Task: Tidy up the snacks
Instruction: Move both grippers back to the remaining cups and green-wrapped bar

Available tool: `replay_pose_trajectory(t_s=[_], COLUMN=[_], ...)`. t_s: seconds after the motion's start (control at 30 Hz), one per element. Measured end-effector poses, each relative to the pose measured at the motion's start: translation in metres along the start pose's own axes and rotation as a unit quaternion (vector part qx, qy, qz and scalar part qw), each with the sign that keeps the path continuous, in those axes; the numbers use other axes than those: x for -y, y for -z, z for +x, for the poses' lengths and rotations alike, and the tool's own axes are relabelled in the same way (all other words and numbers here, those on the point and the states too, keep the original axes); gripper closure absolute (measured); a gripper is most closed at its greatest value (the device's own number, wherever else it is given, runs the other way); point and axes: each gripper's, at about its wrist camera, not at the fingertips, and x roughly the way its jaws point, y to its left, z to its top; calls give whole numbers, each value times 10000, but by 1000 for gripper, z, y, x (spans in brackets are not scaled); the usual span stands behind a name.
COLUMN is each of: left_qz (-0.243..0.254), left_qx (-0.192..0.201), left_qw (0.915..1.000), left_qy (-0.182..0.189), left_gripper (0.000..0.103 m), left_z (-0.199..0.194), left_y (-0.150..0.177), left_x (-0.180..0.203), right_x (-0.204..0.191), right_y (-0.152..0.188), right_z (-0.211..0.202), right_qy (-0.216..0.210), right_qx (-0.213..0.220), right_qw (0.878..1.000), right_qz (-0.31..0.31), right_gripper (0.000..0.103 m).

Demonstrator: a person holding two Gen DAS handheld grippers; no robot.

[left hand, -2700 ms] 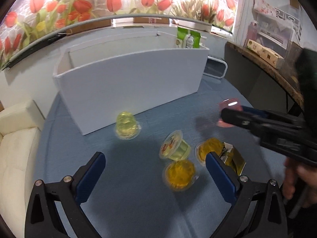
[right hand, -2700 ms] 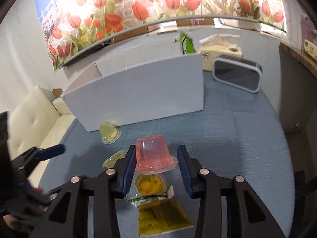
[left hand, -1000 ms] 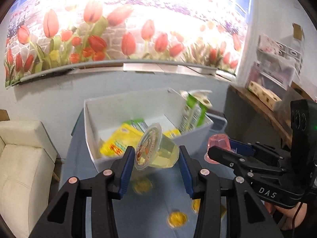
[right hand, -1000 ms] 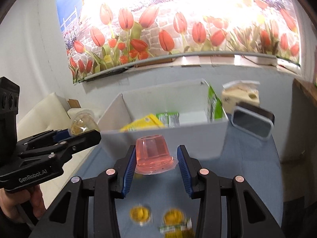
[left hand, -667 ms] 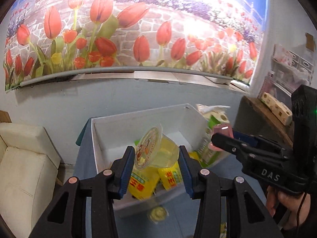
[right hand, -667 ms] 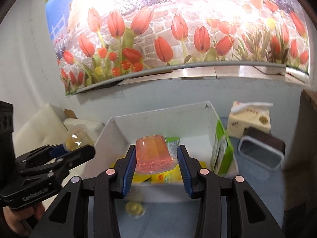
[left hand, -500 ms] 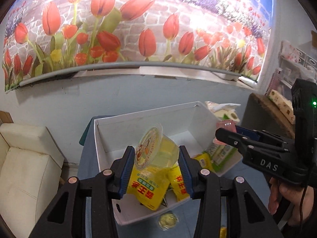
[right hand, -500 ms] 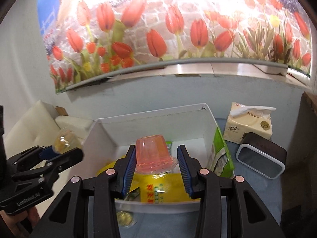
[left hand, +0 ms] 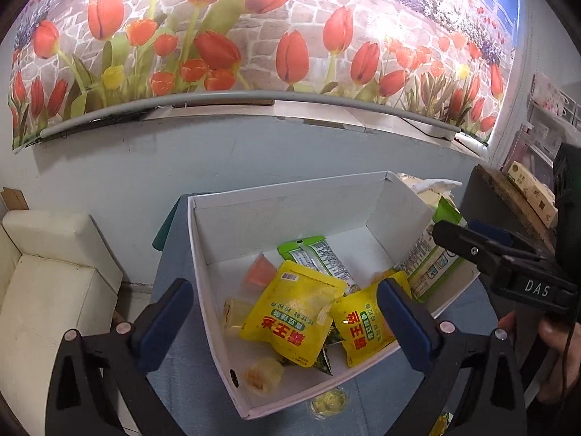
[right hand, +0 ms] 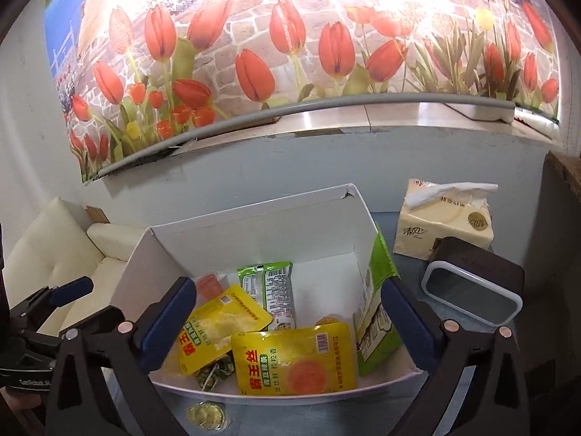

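Step in hand, by judgement: drop-off into white box (left hand: pixel 290 200) done for this round; both grippers above box, nothing carried. Next move likely calls for return to jelly cups outside box.

Left gripper (left hand: pixel 279 321): spread wide, empty, touching nothing, above near-left part of box. Right gripper (right hand: pixel 287 321): likewise released, wide, empty, above near wall of box.

Inside box: pink jelly cup (left hand: pixel 259 270) toward left wall, lying tilted; pale jelly cup (left hand: pixel 236 314) on its side nearer the front, against left wall; another cup (left hand: pixel 263 376) at near-left corner. Two yellow packets (left hand: pixel 294 312) across middle of box, overlapping; green-and-white packet (left hand: pixel 319 254) behind them; green carton (right hand: pixel 377 312) upright against right wall.

Outside box: yellow jelly cup (right hand: pixel 207 416) on blue tabletop (right hand: pixel 417 407), just in front of near wall. Tissue pack (right hand: pixel 446 221) and dark tray (right hand: pixel 472 290) right of box, apart from it.

Next pick: lower below box rim level, approach front cup from above, jaws either side of cup body. Risk: cup close to box wall, little room for far finger.
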Motion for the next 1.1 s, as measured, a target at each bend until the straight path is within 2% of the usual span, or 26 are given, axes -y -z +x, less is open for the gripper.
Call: replay_pose_trajectory(t_s=[0.2,0.3,0.47,0.57,0.77,1.0,1.1], left_qz=[104,197,214,327,429,329,301], left_qx=[65,19,103,183,207,131,-87], left_qw=[9999,9998,9996,9993,9987,9986,9989], left_qy=[53,75,156,82,180,402,362], left_gripper=[0,0,0,0,0,0,0], left_z=[-18,-27,-52,-67,-97,-110,-106], left_y=[6,14,42,58,93,136,153], left_x=[7,12,21,31,44,47,49], right_x=[-9,-11,-10,-11,-19,-16,-11], right_y=[5,18,51,73,128,189,206], right_z=[-28,-47,-76,-91,-116,-108,-98], right_qy=[-221,-308,-346,-428,-365,-149,-70], right_qx=[217,290,177,41,-182,-692,-897], right_qw=[9994,9989,9989,9988,9981,9955,9941], right_qz=[-132,-219,-244,-240,-459,-636,-606], right_gripper=[0,0,0,0,0,0,0])
